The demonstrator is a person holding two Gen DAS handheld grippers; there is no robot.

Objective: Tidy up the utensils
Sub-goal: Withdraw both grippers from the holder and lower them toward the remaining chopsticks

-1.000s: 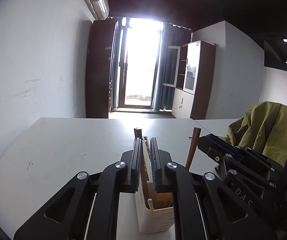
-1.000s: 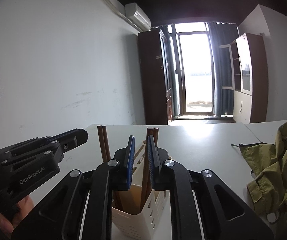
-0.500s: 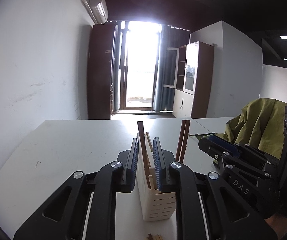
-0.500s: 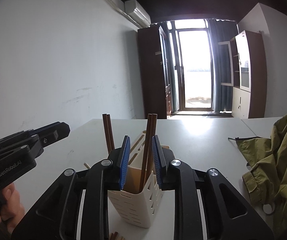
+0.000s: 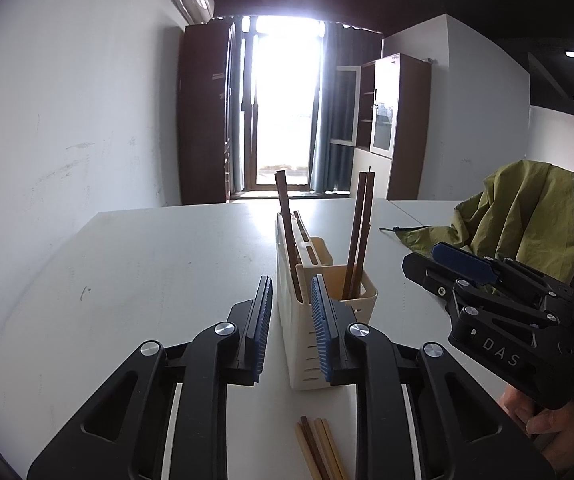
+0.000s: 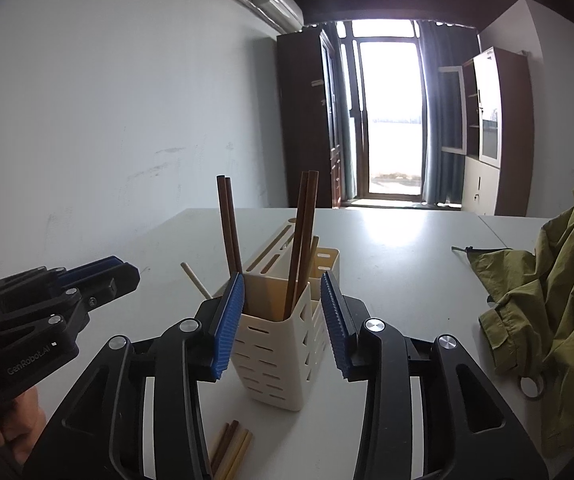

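A cream slotted utensil holder (image 5: 307, 344) (image 6: 275, 356) stands on the white table (image 5: 147, 280). Dark chopsticks stand in it: one (image 5: 287, 232) at its left side and a pair (image 5: 359, 232) at its right, seen from the right wrist as two pairs (image 6: 229, 224) (image 6: 305, 232). My left gripper (image 5: 291, 324) is just short of the holder, its jaws opening, pads touching nothing. My right gripper (image 6: 283, 320) is also in front of it, jaws opening wider, the holder's near corner showing between them untouched. Loose light and dark chopsticks (image 5: 319, 448) (image 6: 231, 448) lie on the table below.
An olive-green jacket (image 5: 527, 208) (image 6: 547, 280) is heaped on the table's right side. A pale stick (image 6: 197, 280) leans out at the holder's left. Each gripper shows in the other's view, held by a hand (image 5: 551, 428). Behind the table are a bright doorway and cabinets.
Both grippers have opened and drawn back from the holder. The dark chopsticks that sat between their pads now stand free in the holder. Loose chopsticks have come into view below.
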